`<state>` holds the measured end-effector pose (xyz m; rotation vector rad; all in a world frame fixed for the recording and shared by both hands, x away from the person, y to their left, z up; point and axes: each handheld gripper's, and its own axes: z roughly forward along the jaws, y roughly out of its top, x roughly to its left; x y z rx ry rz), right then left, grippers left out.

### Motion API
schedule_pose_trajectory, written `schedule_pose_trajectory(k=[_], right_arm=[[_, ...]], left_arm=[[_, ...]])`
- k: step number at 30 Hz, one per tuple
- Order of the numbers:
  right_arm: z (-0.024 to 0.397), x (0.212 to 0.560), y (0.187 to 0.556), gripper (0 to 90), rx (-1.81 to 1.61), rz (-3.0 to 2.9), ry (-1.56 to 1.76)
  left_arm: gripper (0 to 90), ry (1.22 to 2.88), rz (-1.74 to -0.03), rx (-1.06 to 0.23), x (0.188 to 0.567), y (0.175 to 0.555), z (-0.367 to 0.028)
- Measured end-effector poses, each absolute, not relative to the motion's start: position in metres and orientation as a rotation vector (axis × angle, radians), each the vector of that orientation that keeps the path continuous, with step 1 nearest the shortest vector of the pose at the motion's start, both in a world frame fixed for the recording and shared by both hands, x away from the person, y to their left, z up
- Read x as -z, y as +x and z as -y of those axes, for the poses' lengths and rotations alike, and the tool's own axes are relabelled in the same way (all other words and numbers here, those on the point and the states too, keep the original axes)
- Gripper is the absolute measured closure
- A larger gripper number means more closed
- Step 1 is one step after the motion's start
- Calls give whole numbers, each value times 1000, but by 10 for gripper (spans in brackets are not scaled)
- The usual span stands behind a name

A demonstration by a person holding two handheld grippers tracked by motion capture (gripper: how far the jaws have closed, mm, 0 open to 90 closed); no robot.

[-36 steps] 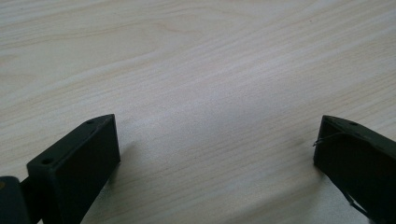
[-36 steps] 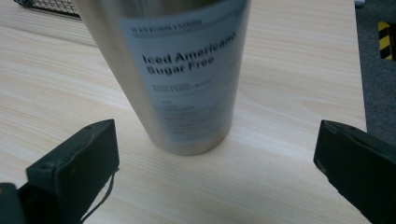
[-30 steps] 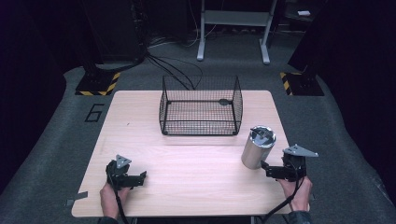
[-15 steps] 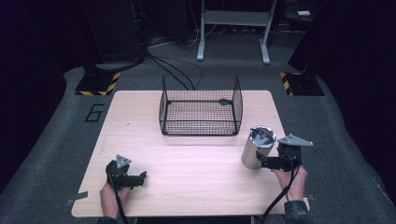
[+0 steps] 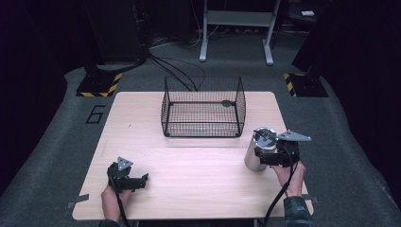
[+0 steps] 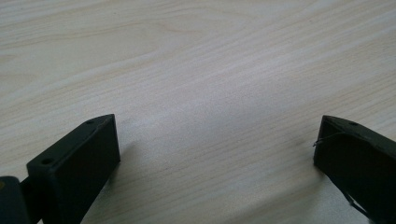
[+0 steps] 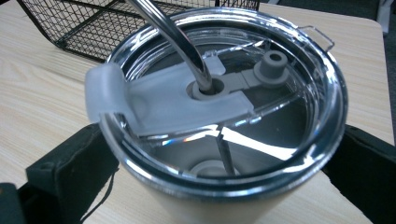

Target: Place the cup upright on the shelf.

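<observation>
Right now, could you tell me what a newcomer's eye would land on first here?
Probably the shiny steel tumbler near the table's right edge, its clear lid and metal straw between the jaws of the right tongs. Behind it stands a black wire basket, while the left tongs rest open on bare wood.

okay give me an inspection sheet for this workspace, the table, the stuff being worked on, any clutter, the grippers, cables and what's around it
Surface: pale wooden table, bare between the items.
Job's things: steel tumbler with a clear lid and a metal straw, upright near the right edge; black wire basket at the back centre, with one small dark thing inside that is too small to identify.
Clutter: nothing seen.
Grippers: right gripper with its jaws either side of the tumbler, contact not clear; left gripper low at the front left, jaws wide apart over bare wood.
Cables: one trails from each gripper toward the person; more run on the floor behind the table.
Surroundings: grey floor, a stand with hazard-striped feet, a metal frame at the back.
</observation>
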<state>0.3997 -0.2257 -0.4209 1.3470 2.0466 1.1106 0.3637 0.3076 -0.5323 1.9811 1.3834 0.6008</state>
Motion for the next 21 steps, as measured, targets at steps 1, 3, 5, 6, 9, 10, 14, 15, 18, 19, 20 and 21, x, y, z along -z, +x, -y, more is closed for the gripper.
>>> schedule_pose_trajectory(k=[1,3,5,6,9,10,14,15,18,19,20,21], right_arm=[[226,421,400,0,-1111,-2047,1347],[225,421,403,0,-1118,-2044,1334],[223,421,406,0,-1118,-2051,1330],[221,421,407,0,-1124,-2044,1337],[220,422,409,0,-1119,-2046,1332],[219,422,410,0,-1122,-2042,1336],[219,423,413,0,-1136,-2032,1343],[219,423,413,0,-1139,-2034,1342],[219,424,415,0,-1136,-2035,1332],[218,425,416,0,-1139,-2028,1334],[218,425,416,0,-1140,-2023,1335],[217,425,417,0,-1143,-2025,1337]], left_arm=[[2,1981,-1383,-601,532,364,-308],[2,1982,-1383,-601,532,364,-308],[2,1982,-1383,-601,532,364,-308],[2,1982,-1383,-601,532,364,-308],[2,1982,-1383,-601,532,364,-308],[2,1981,-1384,-601,532,364,-308],[2,1981,-1384,-601,532,364,-308],[2,1981,-1384,-600,532,364,-308],[1,1982,-1383,-600,532,364,-308],[2,1982,-1383,-601,532,364,-308],[1,1982,-1384,-601,532,364,-308],[2,1982,-1383,-600,532,364,-308]])
